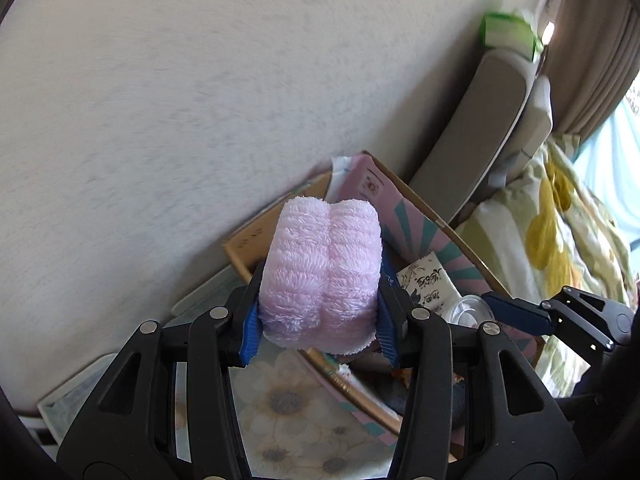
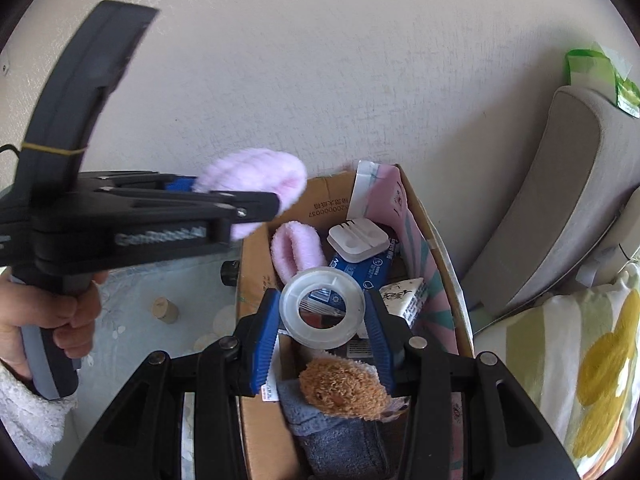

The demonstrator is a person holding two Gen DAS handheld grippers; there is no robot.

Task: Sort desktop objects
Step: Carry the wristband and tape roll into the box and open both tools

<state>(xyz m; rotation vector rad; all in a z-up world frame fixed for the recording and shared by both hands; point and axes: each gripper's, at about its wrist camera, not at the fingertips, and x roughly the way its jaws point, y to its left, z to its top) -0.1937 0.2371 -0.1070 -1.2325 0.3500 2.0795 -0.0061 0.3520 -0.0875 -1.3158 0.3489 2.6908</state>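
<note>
My left gripper [image 1: 319,320] is shut on a folded pink fluffy towel [image 1: 320,268] and holds it in the air beside the cardboard box [image 1: 248,248]. In the right wrist view the left gripper [image 2: 260,204] and its pink towel [image 2: 256,176] hang at the box's left rim. My right gripper [image 2: 322,316] is shut on a clear tape roll [image 2: 322,312] and holds it over the open cardboard box [image 2: 256,280]. The right gripper [image 1: 516,312] also shows at the right of the left wrist view.
The box holds a pink fluffy roll [image 2: 296,252], a white plastic holder [image 2: 358,242], a blue packet [image 2: 368,272], a brown plush piece [image 2: 344,390] and a grey cloth [image 2: 340,444]. A cork [image 2: 165,309] lies on the floral tablecloth [image 2: 160,292]. A grey cushion [image 2: 560,208] stands right.
</note>
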